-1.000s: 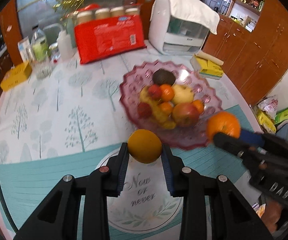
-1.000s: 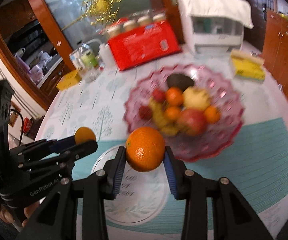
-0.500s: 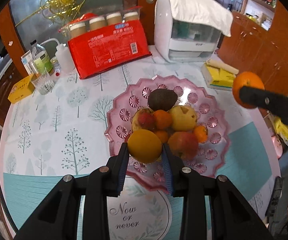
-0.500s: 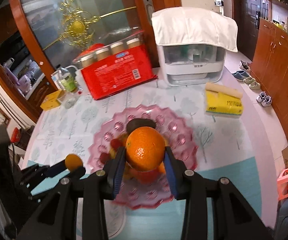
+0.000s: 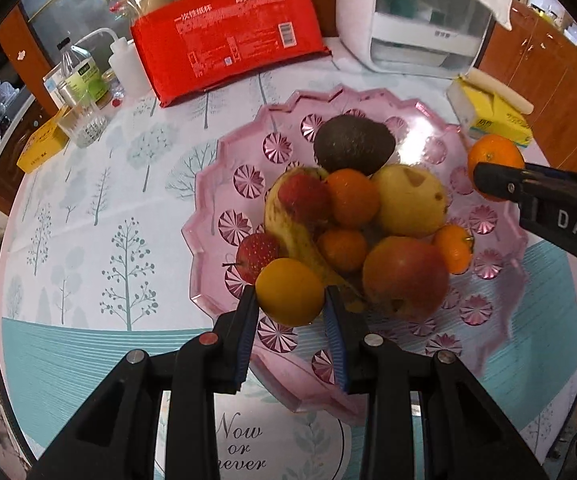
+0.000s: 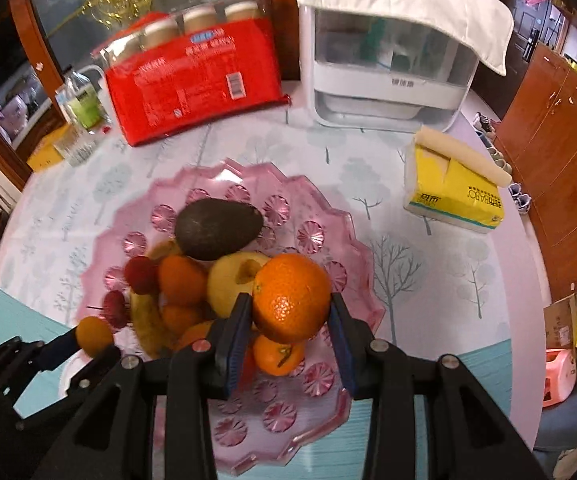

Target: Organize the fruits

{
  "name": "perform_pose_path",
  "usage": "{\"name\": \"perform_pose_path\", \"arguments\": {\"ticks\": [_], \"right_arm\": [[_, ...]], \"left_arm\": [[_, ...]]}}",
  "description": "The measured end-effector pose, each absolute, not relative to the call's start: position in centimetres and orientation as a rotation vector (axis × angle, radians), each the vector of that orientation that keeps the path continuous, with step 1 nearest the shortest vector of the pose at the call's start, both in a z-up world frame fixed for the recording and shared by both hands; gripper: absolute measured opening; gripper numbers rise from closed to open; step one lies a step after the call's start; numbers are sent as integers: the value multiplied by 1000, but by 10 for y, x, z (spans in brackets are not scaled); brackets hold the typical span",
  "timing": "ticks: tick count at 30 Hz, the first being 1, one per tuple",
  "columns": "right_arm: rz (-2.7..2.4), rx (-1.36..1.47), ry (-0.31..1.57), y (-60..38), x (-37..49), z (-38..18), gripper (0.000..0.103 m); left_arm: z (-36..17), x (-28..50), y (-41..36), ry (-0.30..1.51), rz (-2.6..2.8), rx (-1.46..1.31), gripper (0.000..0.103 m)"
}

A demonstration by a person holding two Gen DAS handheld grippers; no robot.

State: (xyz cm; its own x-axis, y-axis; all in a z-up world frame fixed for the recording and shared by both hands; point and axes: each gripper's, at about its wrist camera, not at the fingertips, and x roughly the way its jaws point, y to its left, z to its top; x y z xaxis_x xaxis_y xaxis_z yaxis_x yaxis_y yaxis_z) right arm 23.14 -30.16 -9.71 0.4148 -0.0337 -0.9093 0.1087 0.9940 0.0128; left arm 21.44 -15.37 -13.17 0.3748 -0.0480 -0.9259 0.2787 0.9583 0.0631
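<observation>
home dining room — fruit bowl (image 5: 208, 216) | tissue pack (image 6: 454, 196) | wooden cabinets (image 6: 560, 128)

A: Count? I see one pink bowl (image 5: 224, 184), one avocado (image 5: 352, 144), one banana (image 5: 292, 236), one yellow pear (image 5: 408, 200).

B: And my grippers?

A: Two, one orange fruit each.

The fruit dish (image 5: 224, 184) is clear pink with pinwheel rosettes. The worktop (image 5: 88, 216) cloth is white with grey-green trees and a teal band. The avocado (image 6: 218, 229) is dark brown; the packet (image 6: 192, 76) is red.
</observation>
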Motion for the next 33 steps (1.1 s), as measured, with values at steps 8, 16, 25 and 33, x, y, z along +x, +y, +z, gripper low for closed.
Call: {"name": "perform_pose_path", "arguments": {"ticks": [8,16,25,33], "right_arm": [[-107,10,1169,-297,242,-118,40],[-81,-13,1161,-289,242,-122,41],[-20,61,1106,-290,229,-99,41],[31,92,1041,-283,200,-65,41]], "left_arm": [[-145,219,-155,1198,-199,242,31],[-149,220,-153,1207,-203,239,44],[-130,207,-151,1165,-216,210,78],[-105,181,-140,1159,-205,186,88]]}}
